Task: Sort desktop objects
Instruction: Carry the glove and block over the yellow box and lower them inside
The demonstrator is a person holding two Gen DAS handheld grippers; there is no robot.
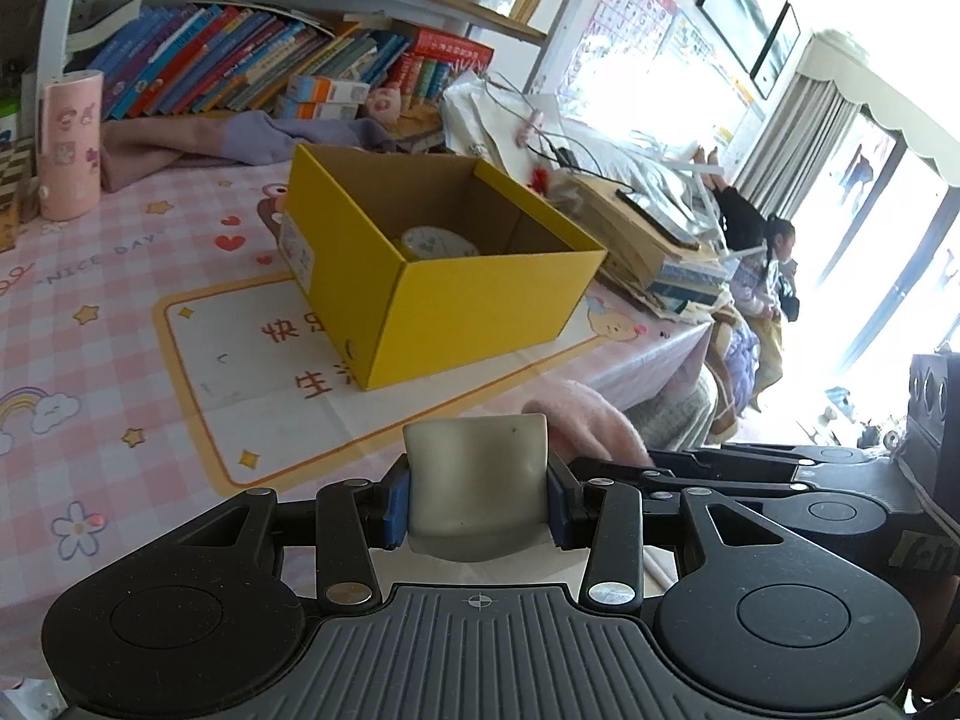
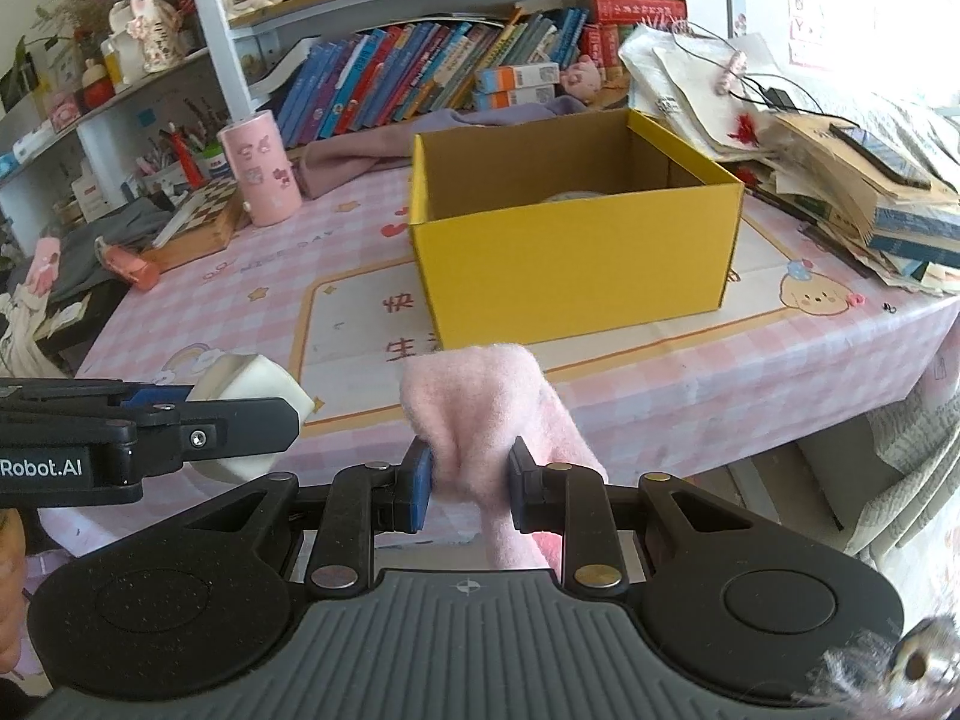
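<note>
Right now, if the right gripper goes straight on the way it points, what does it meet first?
Most likely the near wall of the yellow box. The right gripper, holding a pink fuzzy cloth, points at it across bare tablecloth; depth is unclear.

Yellow box (image 2: 576, 264); pink fuzzy cloth (image 2: 480, 414); pink-checked tablecloth (image 1: 120, 312); off-white block (image 1: 477, 486).

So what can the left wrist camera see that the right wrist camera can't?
Only the left wrist view shows the sunny window with curtains and a person beside the table's end.

Only the right wrist view shows the chessboard, the side shelf with a bunny toy, and the pink fuzzy cloth pinched in the right gripper.

Both show the yellow box with something round inside, the pink cup, the row of books, and the white block gripped by the left gripper.
</note>
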